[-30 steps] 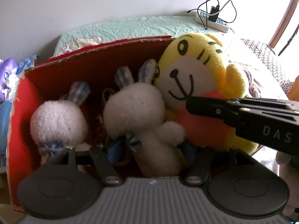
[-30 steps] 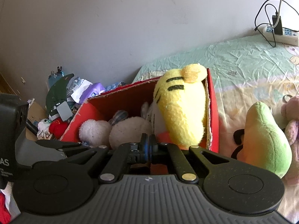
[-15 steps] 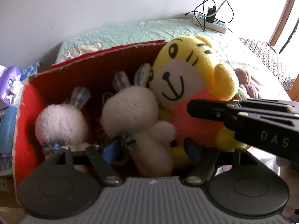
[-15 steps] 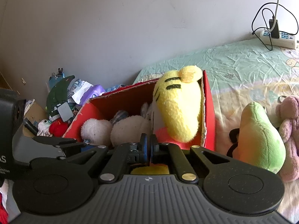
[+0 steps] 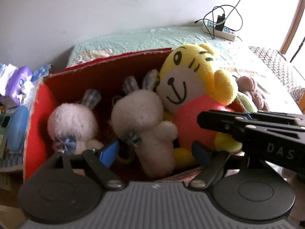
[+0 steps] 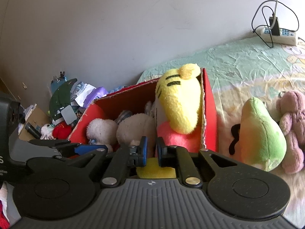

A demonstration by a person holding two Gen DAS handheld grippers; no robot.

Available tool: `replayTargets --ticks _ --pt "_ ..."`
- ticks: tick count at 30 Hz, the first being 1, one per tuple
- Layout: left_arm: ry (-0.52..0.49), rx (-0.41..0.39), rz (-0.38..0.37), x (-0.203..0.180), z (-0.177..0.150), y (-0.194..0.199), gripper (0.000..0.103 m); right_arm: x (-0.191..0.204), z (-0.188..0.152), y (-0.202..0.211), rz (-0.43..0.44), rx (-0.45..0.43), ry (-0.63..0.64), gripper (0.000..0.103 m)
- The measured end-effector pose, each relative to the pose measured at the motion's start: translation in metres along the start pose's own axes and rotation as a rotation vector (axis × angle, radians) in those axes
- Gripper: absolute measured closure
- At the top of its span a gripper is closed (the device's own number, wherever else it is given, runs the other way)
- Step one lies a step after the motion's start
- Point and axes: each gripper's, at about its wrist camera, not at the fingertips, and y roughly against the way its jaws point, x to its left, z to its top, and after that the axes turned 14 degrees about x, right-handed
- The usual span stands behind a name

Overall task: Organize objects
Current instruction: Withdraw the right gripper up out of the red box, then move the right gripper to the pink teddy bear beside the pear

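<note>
Step in hand, by judgement: stowing soft toys. The yellow tiger plush in a red shirt (image 5: 192, 95) sits in the red cardboard box (image 5: 34, 114) on the bed, against its right wall, beside two white bunny plushes (image 5: 141, 112).

The right gripper (image 6: 151, 150) has jaws slightly parted, holding nothing. The left gripper (image 5: 154, 152) has jaws spread wide at the near rim.

Next move probably calls for the green avocado plush (image 6: 261, 133) or pink bear plush (image 6: 293, 127), right of the box. Remaining room lies at the box's left end.
</note>
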Motion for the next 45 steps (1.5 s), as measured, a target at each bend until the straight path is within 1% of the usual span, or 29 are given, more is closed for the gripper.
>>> replayTargets --ticks 6,11,14,18,22,24,29,35,40,45 --pt "0.025 -0.001 0.021 0.0 -0.002 0.005 0.019 -0.001 -0.004 0.007 0.012 -0.014 -0.006 0.09" --pt "0.028 -0.031 0.048 -0.002 -0.009 0.017 0.019 -0.004 -0.009 0.016 0.032 -0.032 -0.004 0.088" --pt "0.029 -0.043 0.061 -0.005 -0.013 0.025 0.02 -0.008 -0.013 0.022 0.059 -0.043 -0.013 0.088" --pt "0.031 -0.064 0.099 -0.011 -0.02 0.034 0.02 -0.015 -0.017 0.031 0.094 -0.047 -0.013 0.088" --pt "0.044 -0.086 0.13 -0.02 -0.023 0.047 0.02 -0.026 -0.02 0.04 0.143 -0.03 -0.001 0.087" --pt "0.053 -0.104 0.132 -0.026 -0.024 0.056 0.019 -0.032 -0.021 0.046 0.161 -0.023 0.007 0.087" --pt "0.053 -0.152 0.108 -0.053 -0.019 0.073 0.019 -0.06 -0.021 0.061 0.181 -0.005 0.006 0.087" --pt "-0.003 -0.173 0.066 -0.109 -0.006 0.073 0.019 -0.11 -0.022 0.082 0.156 0.01 -0.047 0.087" --pt "-0.046 -0.153 0.008 -0.154 0.007 0.056 0.019 -0.157 -0.022 0.096 0.12 0.018 -0.114 0.087" --pt "-0.05 -0.104 -0.09 -0.186 0.021 0.027 0.02 -0.196 -0.021 0.103 0.078 0.032 -0.174 0.087"
